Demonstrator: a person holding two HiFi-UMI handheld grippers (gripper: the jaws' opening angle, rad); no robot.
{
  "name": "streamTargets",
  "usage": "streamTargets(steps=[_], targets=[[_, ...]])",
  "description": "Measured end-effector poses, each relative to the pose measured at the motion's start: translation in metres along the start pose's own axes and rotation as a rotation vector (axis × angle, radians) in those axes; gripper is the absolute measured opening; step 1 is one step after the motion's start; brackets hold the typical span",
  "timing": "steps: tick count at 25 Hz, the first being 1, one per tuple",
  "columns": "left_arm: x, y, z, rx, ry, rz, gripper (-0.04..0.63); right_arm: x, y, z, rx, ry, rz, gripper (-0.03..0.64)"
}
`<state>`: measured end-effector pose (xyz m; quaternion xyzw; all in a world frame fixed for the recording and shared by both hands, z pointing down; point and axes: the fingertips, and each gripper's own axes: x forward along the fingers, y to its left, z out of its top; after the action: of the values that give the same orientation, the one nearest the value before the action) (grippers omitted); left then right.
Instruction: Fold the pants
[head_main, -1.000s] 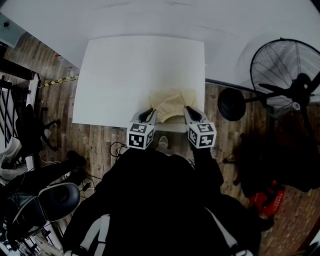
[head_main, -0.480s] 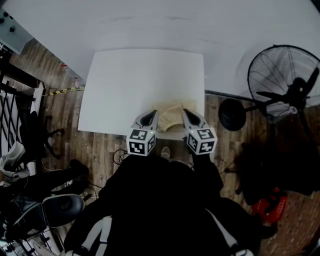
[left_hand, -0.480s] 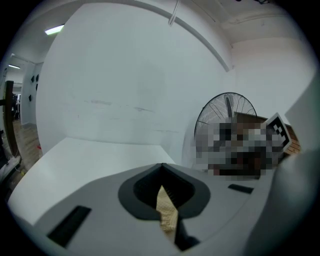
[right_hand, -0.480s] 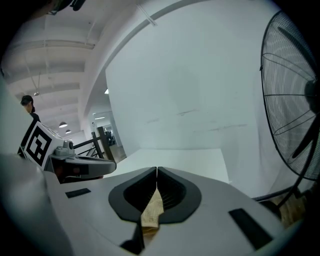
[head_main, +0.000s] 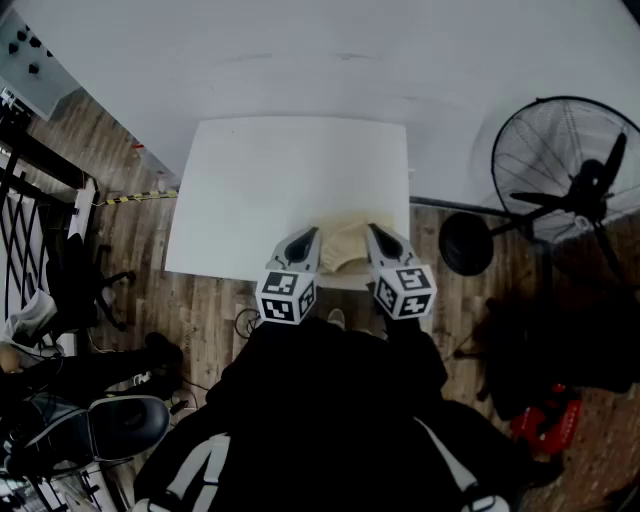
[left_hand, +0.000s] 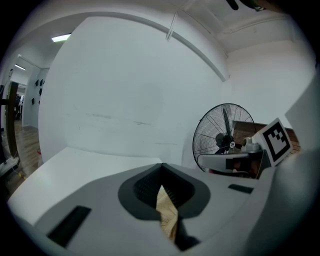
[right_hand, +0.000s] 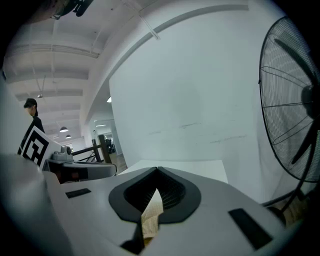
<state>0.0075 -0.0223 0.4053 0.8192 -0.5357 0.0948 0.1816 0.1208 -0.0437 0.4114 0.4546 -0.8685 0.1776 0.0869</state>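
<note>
**Reader:** Nearest first: what do the two tools hold?

**Operator:** In the head view, my left gripper (head_main: 303, 242) and right gripper (head_main: 378, 238) sit side by side at the near edge of the table (head_main: 280, 170), marker cubes toward me. Both are clamped on the beige pants (head_main: 345, 247). Each gripper view shows a narrow strip of that cloth trapped where its jaws meet, with no gap to either side.

**Reader:** Where does the garment lie?

**Operator:** It is bunched in a small heap between the two grippers, on the near right part of the white table. It touches both tools and hangs a little past the table edge. From this heap I cannot tell which end is the waist, nor which way the long axis runs.

**Reader:** Which relation governs the coming move?

**Operator:** The cloth lies just ahead of and between my tools, and neither hand is nearer to it than the other. The bare tabletop stretches away from me and to my left. On my right the table's edge is close. I judge that the pants must be carried forward and drawn out over that free surface before any fold can be laid.

**Reader:** And farthest off?

**Operator:** Beyond the table is a plain white wall. A standing fan (head_main: 570, 170) is on the wooden floor to my right, well apart from the table.
</note>
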Motion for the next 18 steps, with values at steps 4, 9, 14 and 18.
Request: streamTargets(steps=[4,9,14,18], targets=[[-0.009,-0.005,0.007,0.001,-0.031,0.0,0.003,-0.005,0.002,0.006,-0.006,-0.014,-0.009,0.005],[-0.018,-0.003,0.015,0.025,-0.059,0.022,0.003,-0.006,0.011,0.015,-0.007,-0.036,-0.001,0.005],[-0.024,-0.003,0.021,0.034,-0.086,0.033,0.003,-0.007,0.015,0.026,-0.025,-0.07,-0.001,0.005],[-0.025,-0.002,0.026,0.041,-0.105,0.039,0.003,-0.008,0.011,0.025,-0.017,-0.08,-0.009,0.005]])
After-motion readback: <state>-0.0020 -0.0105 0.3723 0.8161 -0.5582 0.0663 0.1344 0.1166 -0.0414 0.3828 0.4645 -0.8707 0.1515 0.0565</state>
